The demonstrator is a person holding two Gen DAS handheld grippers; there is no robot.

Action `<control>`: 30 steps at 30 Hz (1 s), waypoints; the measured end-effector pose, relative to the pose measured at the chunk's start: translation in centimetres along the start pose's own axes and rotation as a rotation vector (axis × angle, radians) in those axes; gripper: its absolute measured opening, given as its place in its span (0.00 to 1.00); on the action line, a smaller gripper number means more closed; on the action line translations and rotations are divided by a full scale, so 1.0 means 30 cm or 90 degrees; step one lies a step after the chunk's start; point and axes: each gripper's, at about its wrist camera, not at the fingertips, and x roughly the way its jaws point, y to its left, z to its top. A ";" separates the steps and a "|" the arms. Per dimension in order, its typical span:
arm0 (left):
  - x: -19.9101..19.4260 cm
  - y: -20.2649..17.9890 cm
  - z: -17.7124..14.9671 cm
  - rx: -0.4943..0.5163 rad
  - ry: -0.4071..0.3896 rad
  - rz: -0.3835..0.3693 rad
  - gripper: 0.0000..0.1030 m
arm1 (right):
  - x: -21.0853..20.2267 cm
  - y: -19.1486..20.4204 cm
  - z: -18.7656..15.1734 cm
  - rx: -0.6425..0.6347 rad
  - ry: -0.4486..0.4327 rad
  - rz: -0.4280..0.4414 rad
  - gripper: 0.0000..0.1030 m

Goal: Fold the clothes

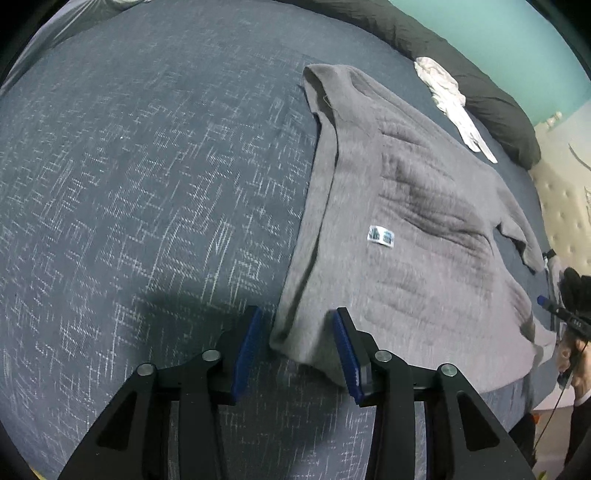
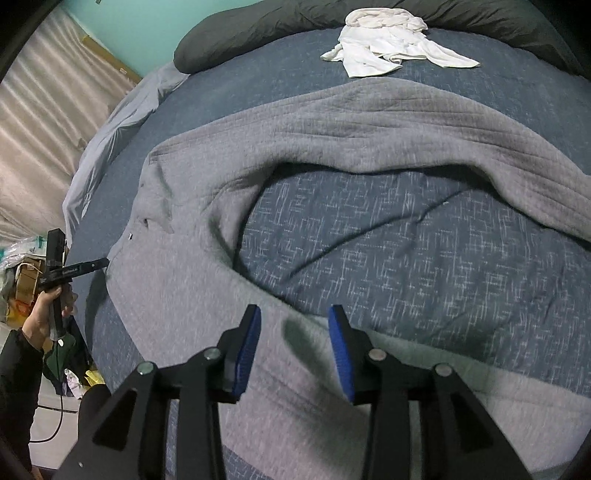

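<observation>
We find no text that we can read. A small white label [image 1: 381, 235] with blue marks lies sewn on the grey garment [image 1: 424, 229], too blurred to make out. The print on the other hand's gripper [image 2: 79, 268] is too small.

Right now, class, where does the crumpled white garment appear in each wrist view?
Left wrist view: white garment, upper right, beside the dark pillow.
Right wrist view: white garment, top centre, just below that pillow.
Shared landmark: the grey sweater.
</observation>
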 end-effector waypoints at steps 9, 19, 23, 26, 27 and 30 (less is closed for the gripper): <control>-0.093 -0.023 -0.028 0.017 -0.030 0.010 0.03 | -0.003 0.012 0.008 0.006 -0.006 -0.002 0.37; -0.156 0.030 -0.001 -0.019 -0.046 0.000 0.02 | -0.019 0.026 0.006 0.000 -0.002 0.000 0.37; -0.065 0.032 -0.016 -0.031 -0.018 0.018 0.02 | -0.008 0.030 -0.001 0.000 0.004 -0.005 0.37; -0.027 0.026 -0.009 -0.044 -0.012 0.019 0.02 | -0.008 0.026 -0.009 0.001 0.008 -0.006 0.37; -0.025 0.021 -0.006 -0.047 -0.012 0.019 0.02 | -0.020 0.019 -0.013 0.003 0.005 -0.007 0.37; -0.038 0.003 0.000 -0.054 -0.020 0.016 0.04 | -0.068 -0.016 -0.024 0.016 -0.005 -0.013 0.37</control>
